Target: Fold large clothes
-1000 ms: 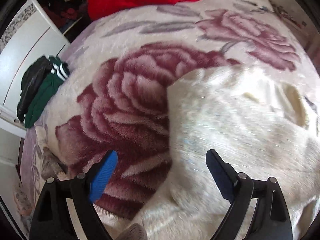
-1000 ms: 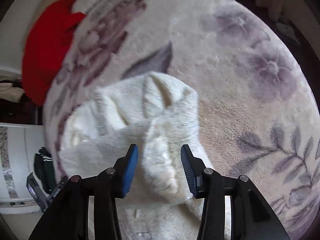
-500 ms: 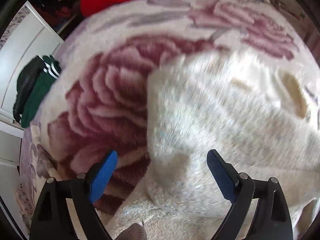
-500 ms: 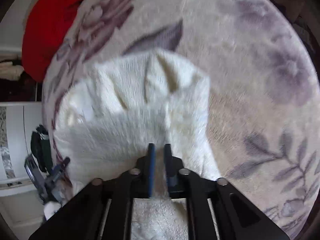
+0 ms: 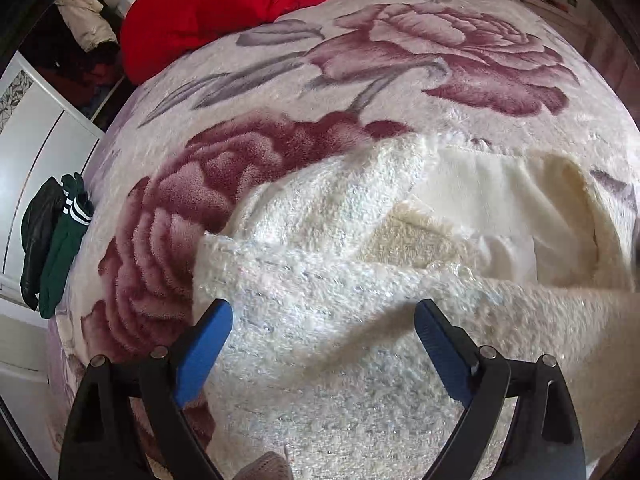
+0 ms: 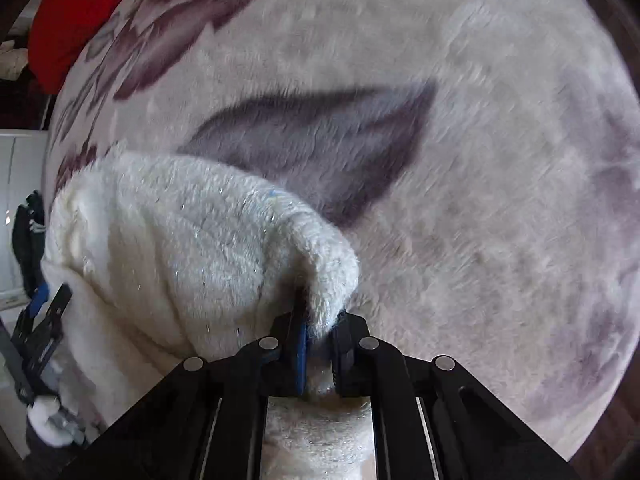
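Observation:
A large fluffy cream-white garment (image 5: pixel 328 264) lies rumpled on the flowered bed blanket (image 5: pixel 400 52). My left gripper (image 5: pixel 320 332) is open, its blue fingers spread over the garment's near part, not gripping it. My right gripper (image 6: pixel 318 340) is shut on a fold of the same white garment (image 6: pixel 180 240) and holds it lifted off the blanket, the cloth draping over the jaws. The left gripper also shows in the right wrist view (image 6: pixel 40 320) at the far left edge.
A red garment (image 5: pixel 240 0) lies at the far end of the bed. Dark green and black clothes (image 5: pixel 52 240) hang off the bed's left side by a white cabinet (image 5: pixel 28 140). The blanket's grey leaf pattern (image 6: pixel 320 132) lies beyond the lifted fold.
My right gripper closed on the white garment and lifted its fold. My left gripper moved over the garment, still open.

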A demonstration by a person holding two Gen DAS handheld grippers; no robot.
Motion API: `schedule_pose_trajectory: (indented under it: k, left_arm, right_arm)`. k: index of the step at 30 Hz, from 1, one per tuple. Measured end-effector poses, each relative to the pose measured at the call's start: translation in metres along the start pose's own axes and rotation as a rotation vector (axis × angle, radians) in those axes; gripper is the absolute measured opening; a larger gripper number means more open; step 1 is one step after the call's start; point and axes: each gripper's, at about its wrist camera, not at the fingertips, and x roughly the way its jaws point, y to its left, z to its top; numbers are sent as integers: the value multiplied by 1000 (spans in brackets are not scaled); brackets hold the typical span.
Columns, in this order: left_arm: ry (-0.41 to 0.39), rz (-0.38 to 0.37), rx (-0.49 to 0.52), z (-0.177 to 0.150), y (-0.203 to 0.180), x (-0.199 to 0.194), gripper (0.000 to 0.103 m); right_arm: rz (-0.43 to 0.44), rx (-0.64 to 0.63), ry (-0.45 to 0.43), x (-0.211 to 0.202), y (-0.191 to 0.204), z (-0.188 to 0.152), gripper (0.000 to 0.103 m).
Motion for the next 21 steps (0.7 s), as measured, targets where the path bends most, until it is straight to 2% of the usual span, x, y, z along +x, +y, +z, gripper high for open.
schedule_pose_trajectory:
  k: [5, 6, 8, 9, 10, 11, 13, 14, 16, 18, 20, 21]
  left_arm:
    - [4, 10, 20, -6, 1, 5, 93]
    - [7, 9, 20, -7, 3, 5, 93]
    - [3, 10, 10, -9, 8, 0, 93]
    - [-5, 11, 3, -10, 13, -5, 93]
    - [-16, 23, -2, -11, 17, -10, 93]
    - [-24, 45, -5, -13, 21, -14, 93]
    - [-10, 59, -19, -14, 30, -17, 93]
    - [12, 50, -33, -12, 34, -16, 93]
    - [50, 12, -52, -4, 38, -11, 93]
    - [63, 0, -50, 9, 35, -5, 93]
    - [51, 7, -28, 22, 27, 0, 93]
    - [49, 11, -18, 25, 24, 2, 93]
  right_arm:
    - [-53, 164, -160, -21, -24, 7, 6]
    - [-51, 200, -159, -15, -28, 8, 6]
    - [-28, 239, -103, -1, -29, 11, 7]
    - [-48, 219, -82, -2, -26, 13, 10]
    - [-73, 203, -71, -9, -25, 14, 22]
    - [-94, 194, -52, -18, -20, 14, 24]
    - [-145, 182, -76, -47, -1, 9, 36]
    - [-146, 162, -106, -66, 9, 3, 38]
    - [-114, 146, -127, -86, 28, -3, 53]
    - [14, 133, -52, -73, 57, -2, 63]
    - [103, 125, 62, -38, 86, 4, 63]
    - [106, 102, 96, -20, 99, 3, 63]
